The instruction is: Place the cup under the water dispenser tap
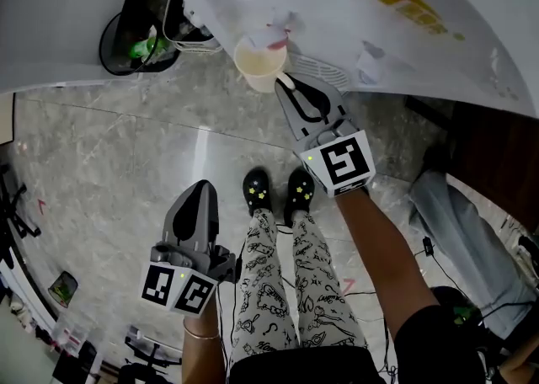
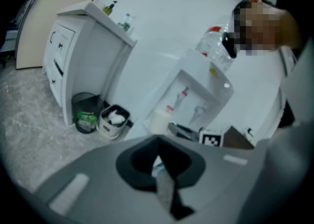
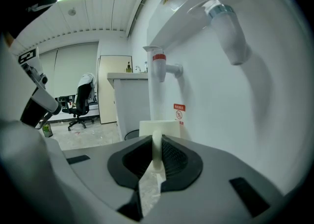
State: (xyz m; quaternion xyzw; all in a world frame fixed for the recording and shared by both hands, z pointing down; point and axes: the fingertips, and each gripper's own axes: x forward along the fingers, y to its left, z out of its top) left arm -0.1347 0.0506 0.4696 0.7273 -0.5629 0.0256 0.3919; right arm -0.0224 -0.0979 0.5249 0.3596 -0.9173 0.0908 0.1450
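A cream cup (image 1: 259,61) hangs in front of the white water dispenser (image 1: 404,29), just below its red-marked tap (image 1: 279,34). My right gripper (image 1: 285,82) is shut on the cup's near rim. In the right gripper view the rim (image 3: 157,149) stands pinched between the pads, the cup's body (image 3: 160,128) is beyond, and the red tap (image 3: 159,64) is straight above it. A second tap (image 3: 228,30) juts out to the right. My left gripper (image 1: 200,190) hangs low at the left, shut and empty, and points toward the dispenser (image 2: 196,90) and the cup (image 2: 158,120).
A black bin (image 1: 133,39) and a small white bin (image 1: 190,30) stand left of the dispenser, beside a white cabinet (image 2: 73,56). The dispenser's drip grille (image 1: 324,71) lies right of the cup. My legs and black shoes (image 1: 276,190) are below. Another person's leg (image 1: 459,231) is at the right.
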